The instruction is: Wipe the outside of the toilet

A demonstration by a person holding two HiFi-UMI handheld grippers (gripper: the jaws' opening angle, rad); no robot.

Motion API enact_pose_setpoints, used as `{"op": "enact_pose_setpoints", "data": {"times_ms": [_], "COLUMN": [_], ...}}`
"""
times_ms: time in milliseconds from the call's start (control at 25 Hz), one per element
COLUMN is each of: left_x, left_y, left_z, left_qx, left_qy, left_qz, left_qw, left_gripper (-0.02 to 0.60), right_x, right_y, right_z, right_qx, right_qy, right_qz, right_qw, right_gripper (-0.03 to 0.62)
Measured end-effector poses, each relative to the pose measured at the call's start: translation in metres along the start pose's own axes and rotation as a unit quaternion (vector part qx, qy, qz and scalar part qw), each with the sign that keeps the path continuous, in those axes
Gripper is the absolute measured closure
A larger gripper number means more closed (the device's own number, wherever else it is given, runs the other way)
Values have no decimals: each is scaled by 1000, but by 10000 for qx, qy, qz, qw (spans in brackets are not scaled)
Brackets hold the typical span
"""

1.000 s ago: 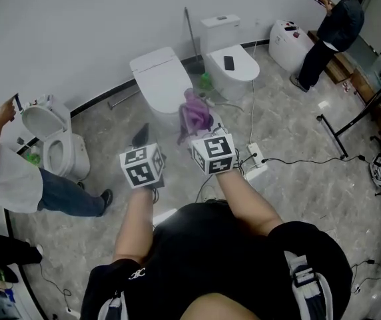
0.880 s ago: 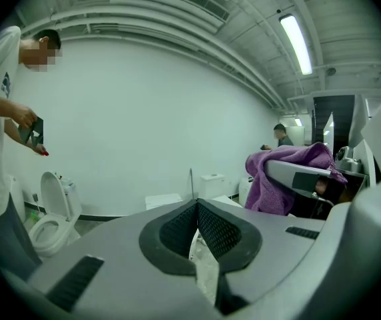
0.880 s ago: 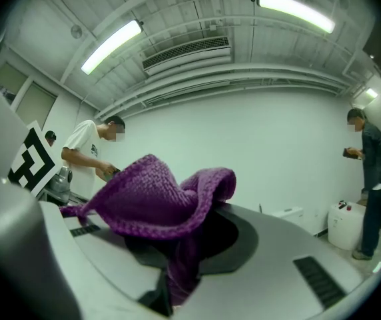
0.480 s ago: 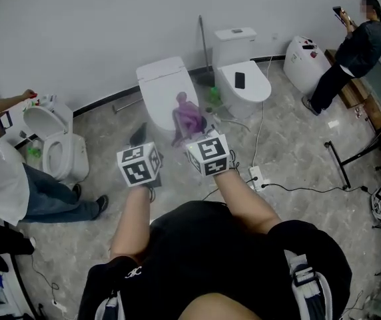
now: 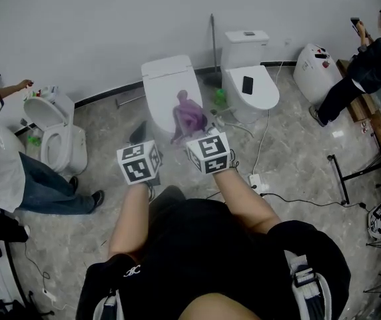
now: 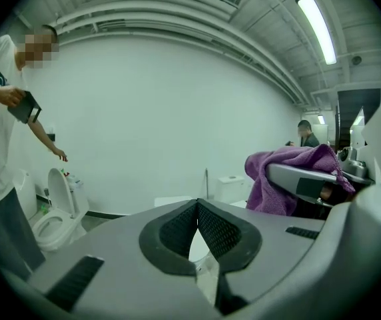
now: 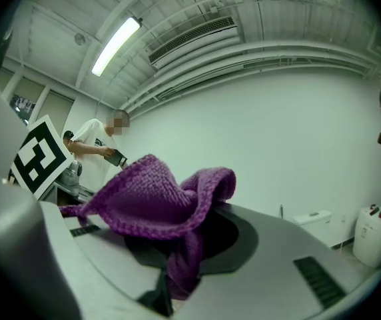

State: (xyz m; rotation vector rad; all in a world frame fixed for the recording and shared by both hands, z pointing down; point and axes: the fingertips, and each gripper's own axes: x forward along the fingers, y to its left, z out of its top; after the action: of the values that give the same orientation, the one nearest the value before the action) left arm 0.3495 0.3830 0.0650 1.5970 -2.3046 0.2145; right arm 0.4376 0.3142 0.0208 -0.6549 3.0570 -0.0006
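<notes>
A: Where is the toilet (image 5: 167,89) sitting?

B: It is standing on the grey marbled floor (image 5: 297,152) at the floor's far edge, its back against the white wall (image 5: 110,25) and its lid down; it is sitting between 2 others, an open toilet (image 5: 54,135) toward the floor's left edge and a tank toilet (image 5: 247,79) just to its right.

A: And the cloth?

B: The purple cloth (image 5: 189,115) is showing over the front of the lid in the head view; I cannot tell whether it is touching.

A: What is carrying it?

B: The right gripper (image 5: 194,129) is pinching it; in the right gripper view the right gripper (image 7: 177,245) is clamping a fold between its jaws while the rest of the purple cloth (image 7: 150,202) is bunching up over them.

A: The other one?

B: The left gripper (image 5: 140,139) is hovering just left of the cloth; in its own view the left gripper (image 6: 197,209) is showing its pads pressing together at the tips with nothing between them.

A: Anything else around?

B: A dark phone (image 5: 247,85) is lying on the tank toilet's lid; 1 person (image 5: 4,172) is bending beside the open toilet; another person (image 5: 370,59) is standing near the floor's far right corner.
</notes>
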Motion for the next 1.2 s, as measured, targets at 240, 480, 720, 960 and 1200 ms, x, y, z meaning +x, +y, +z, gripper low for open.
{"op": "enact_pose_setpoints", "data": {"times_ms": [240,480,720,960,1200], "left_x": [43,93,164,242,319], "left_y": [9,37,69,132,203], "left_z": [1,11,33,60,84], "left_qx": [-29,-159,-230,-304,-408], "left_qy": [45,47,6,191,427], "left_qz": [-5,-57,-175,-168,-208], "left_qw": [10000,9998,9996,9992,9980], "left_gripper": [572,572,572,572,572], "right_x": [37,96,176,274,381], "right_y": [-17,-42,-60,-76,-91], "right_z": [-15,-14,-25,-32,-40], "right_qx": [0,-218,-342,-364,-272], "right_qy": [97,115,247,478,789], "right_qz": [216,279,431,421,334], "right_qw": [9997,9993,9982,9973,9960], "right_gripper": [528,528,528,528,528]}}
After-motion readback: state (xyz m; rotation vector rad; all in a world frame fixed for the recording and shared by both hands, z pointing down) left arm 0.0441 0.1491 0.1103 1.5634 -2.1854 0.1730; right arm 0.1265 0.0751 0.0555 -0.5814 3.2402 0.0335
